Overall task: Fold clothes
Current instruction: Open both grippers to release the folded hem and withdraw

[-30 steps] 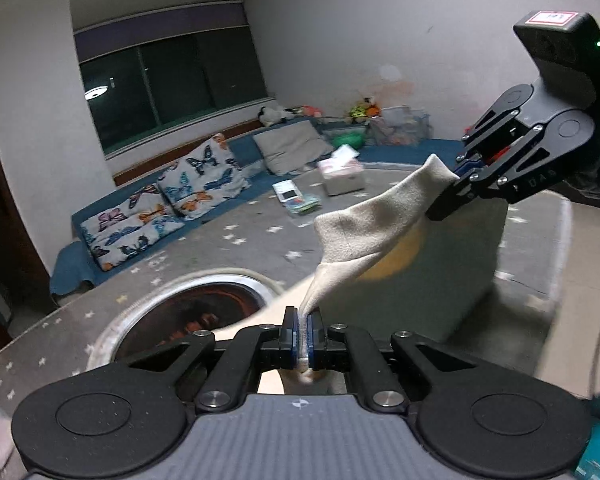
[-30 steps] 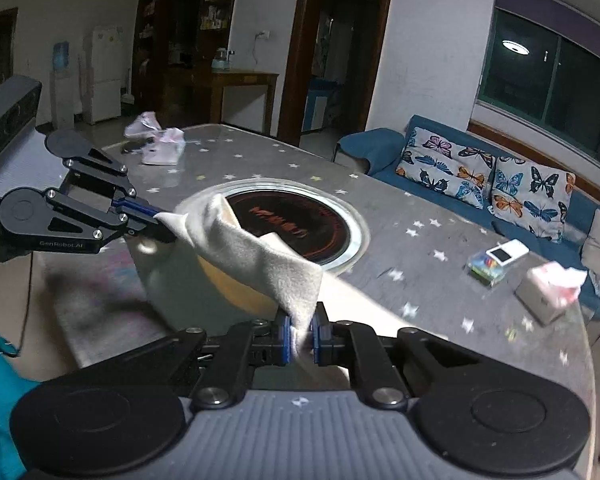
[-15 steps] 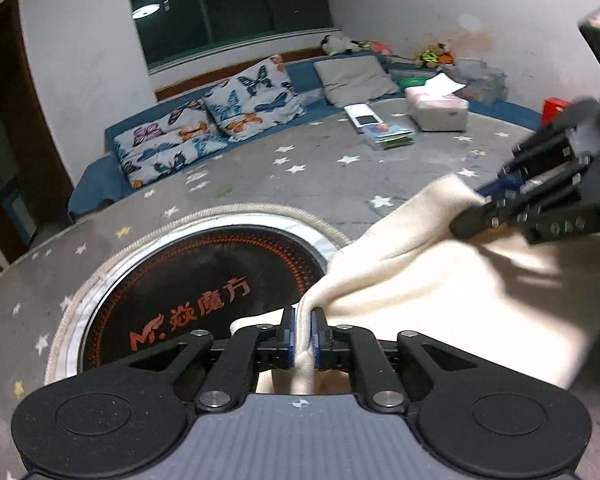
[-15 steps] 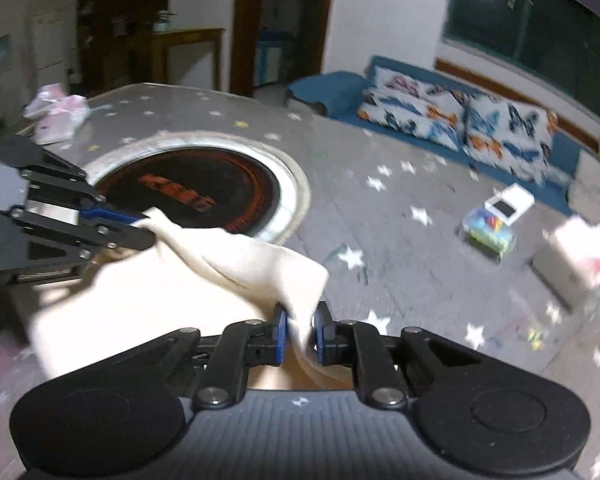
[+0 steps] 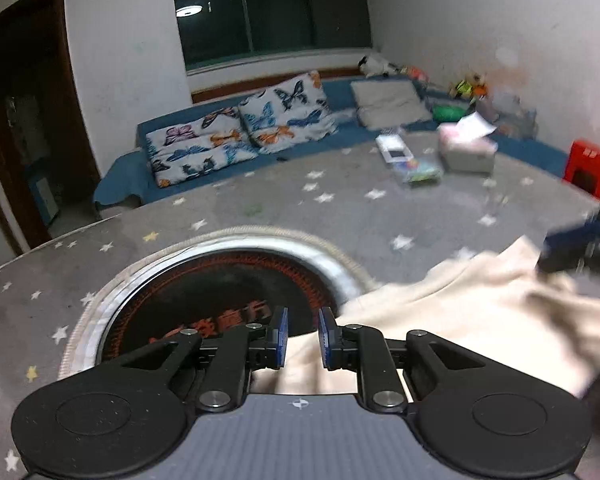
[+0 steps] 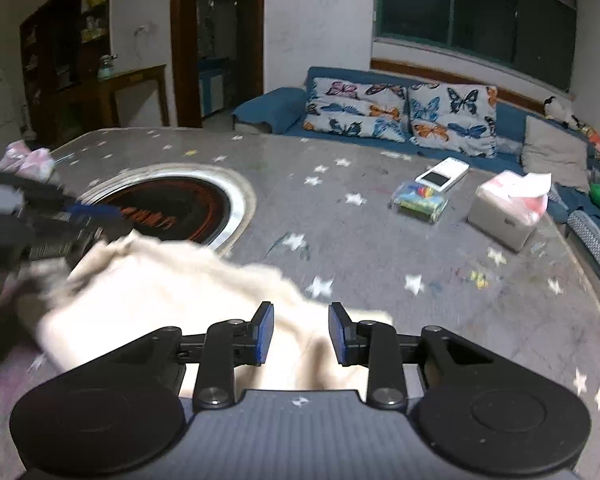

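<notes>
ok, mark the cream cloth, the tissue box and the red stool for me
cream cloth [image 6: 172, 288]: right wrist view, middle of the bunched fabric.
tissue box [image 6: 504, 216]: right wrist view, white side of the box.
red stool [image 5: 588, 164]: left wrist view, front of the stool at the table's far edge.

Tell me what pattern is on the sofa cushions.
Colourful butterflies, blue, orange and black, on white cushions; the right wrist view shows them best.

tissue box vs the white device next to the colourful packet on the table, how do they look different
The tissue box is a tall blocky cube with pink tissue sticking out on top; the white device is thin, flat, and has a dark screen. The box stands alone nearer the table's edge; the device lies against the colourful packet. Both are whitish.
</notes>
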